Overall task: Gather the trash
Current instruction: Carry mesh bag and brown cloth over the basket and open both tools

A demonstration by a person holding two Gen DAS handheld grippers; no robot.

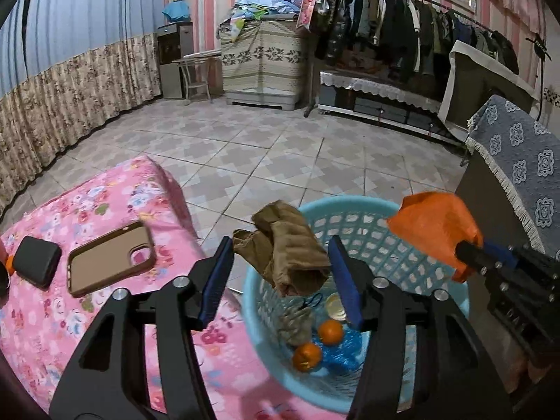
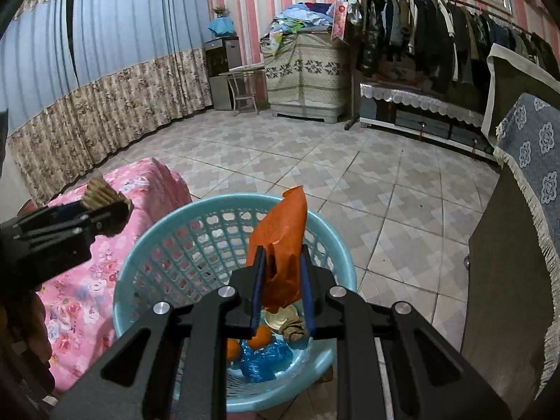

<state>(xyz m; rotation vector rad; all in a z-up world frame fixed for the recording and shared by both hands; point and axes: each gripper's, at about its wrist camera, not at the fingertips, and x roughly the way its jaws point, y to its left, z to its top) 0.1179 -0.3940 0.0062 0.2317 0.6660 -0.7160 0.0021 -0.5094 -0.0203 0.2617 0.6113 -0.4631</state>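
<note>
The brown crumpled paper hangs between the fingers of the left gripper, over the near-left rim of the light blue basket. The two blue pads stand apart and the paper is loose between them; only its left tip lies near the left pad, and I cannot tell if it touches. No earlier picture lets me compare.

The orange plastic bag is clamped between the fingers of the right gripper, which are close together on its lower part. It stands up above the middle of the basket.

At the bottom of the basket there are two oranges, a piece of blue plastic wrap, a small crumpled brownish piece and a pale round lid-like thing.

The basket stands on the tiled floor, just beside a bed with a pink flowered cover. On this cover lie a brown phone case and, to its left, a small black box, apart from each other. To the right of the basket a dark cabinet with a grey-blue fringed cloth is near.
</note>
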